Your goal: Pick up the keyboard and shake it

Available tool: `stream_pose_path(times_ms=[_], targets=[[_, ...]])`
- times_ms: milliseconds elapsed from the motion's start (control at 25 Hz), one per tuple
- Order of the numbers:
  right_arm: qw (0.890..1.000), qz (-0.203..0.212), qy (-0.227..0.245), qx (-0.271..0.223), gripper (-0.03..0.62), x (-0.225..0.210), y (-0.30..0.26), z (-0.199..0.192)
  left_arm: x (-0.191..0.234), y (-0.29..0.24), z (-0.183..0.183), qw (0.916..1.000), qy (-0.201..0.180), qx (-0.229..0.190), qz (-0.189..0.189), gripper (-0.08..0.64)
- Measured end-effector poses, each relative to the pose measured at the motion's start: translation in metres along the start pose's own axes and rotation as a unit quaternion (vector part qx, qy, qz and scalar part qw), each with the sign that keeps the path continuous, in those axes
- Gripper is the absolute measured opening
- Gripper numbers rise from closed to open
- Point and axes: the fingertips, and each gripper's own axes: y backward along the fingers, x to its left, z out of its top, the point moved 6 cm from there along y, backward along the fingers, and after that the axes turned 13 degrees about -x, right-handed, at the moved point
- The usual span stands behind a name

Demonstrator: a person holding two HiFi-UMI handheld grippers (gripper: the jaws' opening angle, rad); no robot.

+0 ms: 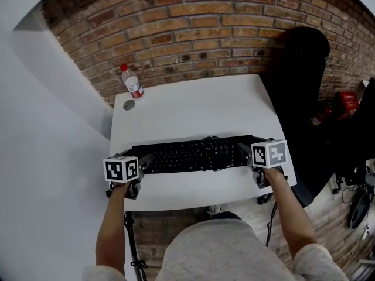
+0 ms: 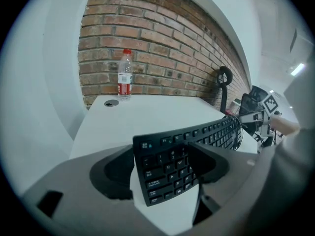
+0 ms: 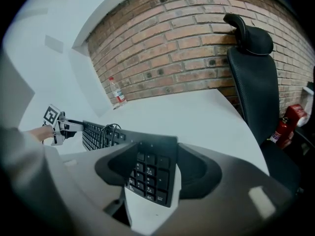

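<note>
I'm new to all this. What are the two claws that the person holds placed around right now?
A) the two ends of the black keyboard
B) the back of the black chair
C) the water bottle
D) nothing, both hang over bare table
A: the black keyboard lies across the white table, with its left end between the jaws of the left claw and its number-pad end between the jaws of the right claw.
</note>
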Motion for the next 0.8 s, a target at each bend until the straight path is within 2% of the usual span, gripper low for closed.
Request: stream_pose_path(times_ms=[440,800], targets=[[0.999,-0.018,0.015,-0.024,0.258,0.012,0.020,0.001,-0.004,0.022,0.004,0.9991,-0.020,-0.038,0.003,0.299],[0.998,-0.022,0.041,-0.040,0.256,0.021,0.030,0.000,-0.007,0.034,-0.005,0.9983,-0.020,-0.055,0.003,0.299]])
